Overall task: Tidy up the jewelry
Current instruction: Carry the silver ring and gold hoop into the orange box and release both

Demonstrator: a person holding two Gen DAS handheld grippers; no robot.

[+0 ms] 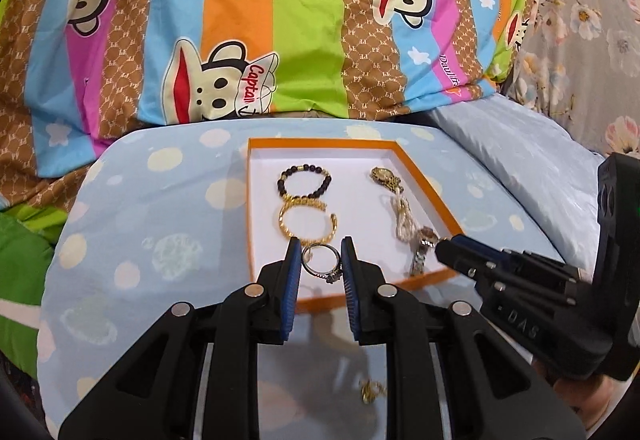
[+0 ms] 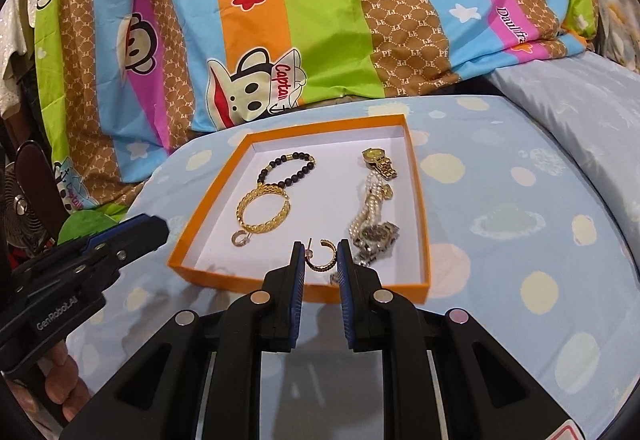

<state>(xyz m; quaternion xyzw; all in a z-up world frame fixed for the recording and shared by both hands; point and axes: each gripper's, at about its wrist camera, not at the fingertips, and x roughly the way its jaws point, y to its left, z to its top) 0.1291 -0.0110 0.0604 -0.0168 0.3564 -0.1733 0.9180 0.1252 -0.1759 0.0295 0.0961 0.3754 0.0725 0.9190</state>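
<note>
An orange box (image 1: pixel 424 175) (image 2: pixel 208 195) with a white floor lies on the blue spotted cloth. In it lie a black bead bracelet (image 1: pixel 304 181) (image 2: pixel 286 169), a gold bangle (image 1: pixel 308 220) (image 2: pixel 264 211), a gold watch (image 1: pixel 384 175) (image 2: pixel 378 159), a pearl strand (image 2: pixel 370 203) and a silver watch (image 1: pixel 422 248) (image 2: pixel 378 236). My left gripper (image 1: pixel 321 260) is shut on a silver ring (image 1: pixel 322 260) above the box's near end. My right gripper (image 2: pixel 320 260) is shut on a gold hoop earring (image 2: pixel 320 258) above the box's near edge. A small ring (image 2: pixel 240 238) lies by the bangle.
A striped cartoon-monkey quilt (image 1: pixel 280 19) (image 2: pixel 320 19) rises behind the box. A pale blue pillow (image 1: pixel 520 159) lies at the right. A small gold piece (image 1: pixel 372 390) lies on the cloth under my left gripper. A fan (image 2: pixel 20 207) stands at the far left.
</note>
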